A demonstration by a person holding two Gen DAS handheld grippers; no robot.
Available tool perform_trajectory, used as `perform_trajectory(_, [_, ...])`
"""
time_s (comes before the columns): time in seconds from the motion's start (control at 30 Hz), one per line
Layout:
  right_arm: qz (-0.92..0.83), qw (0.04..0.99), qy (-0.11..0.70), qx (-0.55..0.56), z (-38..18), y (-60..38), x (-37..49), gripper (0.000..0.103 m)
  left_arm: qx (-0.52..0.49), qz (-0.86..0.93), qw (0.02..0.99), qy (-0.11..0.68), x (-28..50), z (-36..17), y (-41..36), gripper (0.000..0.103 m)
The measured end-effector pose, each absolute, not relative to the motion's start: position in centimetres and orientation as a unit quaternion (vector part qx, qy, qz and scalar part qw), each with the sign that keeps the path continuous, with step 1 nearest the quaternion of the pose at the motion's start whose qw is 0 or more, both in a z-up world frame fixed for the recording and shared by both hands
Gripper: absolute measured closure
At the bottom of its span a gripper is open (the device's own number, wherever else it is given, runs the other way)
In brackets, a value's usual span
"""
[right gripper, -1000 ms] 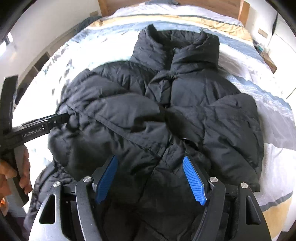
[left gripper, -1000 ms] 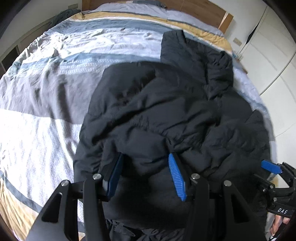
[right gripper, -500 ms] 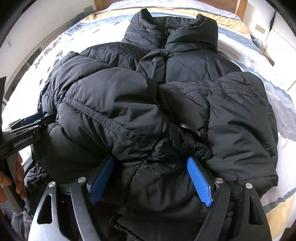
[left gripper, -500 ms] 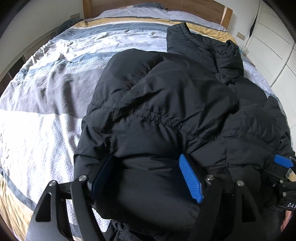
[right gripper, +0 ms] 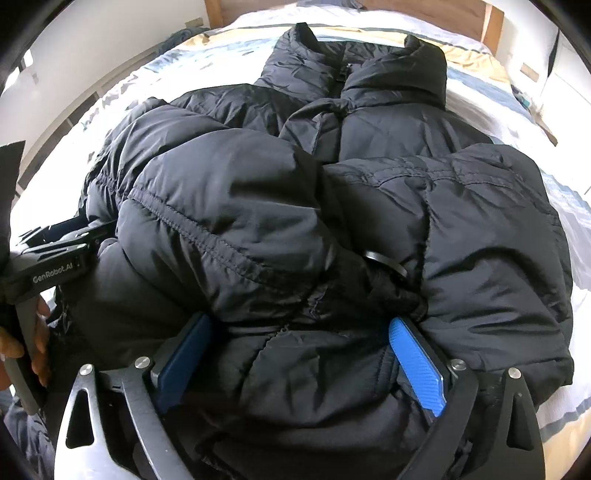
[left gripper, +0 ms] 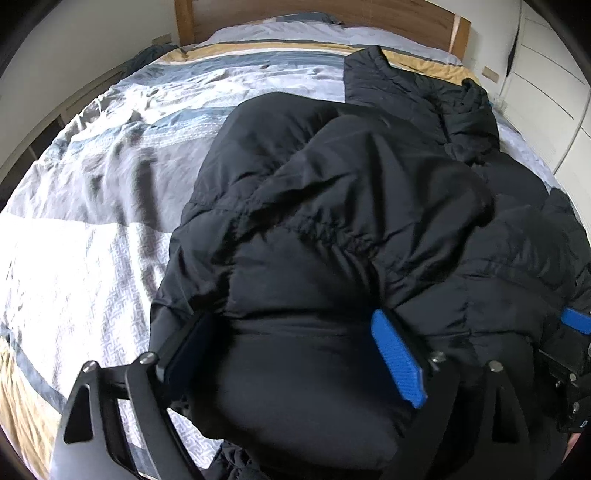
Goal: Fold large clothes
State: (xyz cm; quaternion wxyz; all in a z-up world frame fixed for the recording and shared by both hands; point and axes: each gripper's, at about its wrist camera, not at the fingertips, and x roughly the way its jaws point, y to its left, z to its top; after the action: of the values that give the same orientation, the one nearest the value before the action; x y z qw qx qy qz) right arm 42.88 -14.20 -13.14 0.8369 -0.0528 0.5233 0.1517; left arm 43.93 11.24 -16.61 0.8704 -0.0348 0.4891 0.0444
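A black puffer jacket [left gripper: 351, 206] lies on the bed, collar at the far end, its near part bunched up and pushed toward the collar; it also fills the right wrist view [right gripper: 332, 221]. My left gripper [left gripper: 291, 347] has its jaws wide apart with a thick fold of the jacket's hem between the blue pads. My right gripper [right gripper: 299, 350] also stands wide with the bunched hem between its pads. The right gripper shows at the right edge of the left wrist view [left gripper: 572, 343]; the left gripper shows at the left of the right wrist view [right gripper: 55, 258].
The bed has a striped blue, grey and tan duvet [left gripper: 96, 192] with a wooden headboard [left gripper: 314, 14] at the far end. White wardrobe doors [left gripper: 554, 74] stand to the right of the bed. A wall and low shelf run along the left.
Both grippers have pushed forward with the jacket's hem, rolling the lower part up and over toward the collar. The jacket now looks bulkier and closer in both views.
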Motion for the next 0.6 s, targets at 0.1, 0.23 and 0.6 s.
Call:
perform_trajectory(0.1, [0.163, 0.838, 0.518, -0.057, -13.1, -14.4, 42.7, 0.007, -0.037, 0.046, 0.871, 0.488, 43.8, -16.6, 11.3, 0.011])
perform_trajectory(0.23, [0.176, 0.838, 0.512, -0.069, -13.0, -14.7, 42.0, 0.007, -0.032, 0.049, 0.872, 0.486, 43.7, -16.6, 11.2, 0.011])
perform_trajectory(0.6, [0.207, 0.835, 0.504, -0.074, -12.7, -15.7, 41.1, 0.007, -0.034, 0.058, 0.874, 0.481, 43.5, -17.1, 11.3, 0.004])
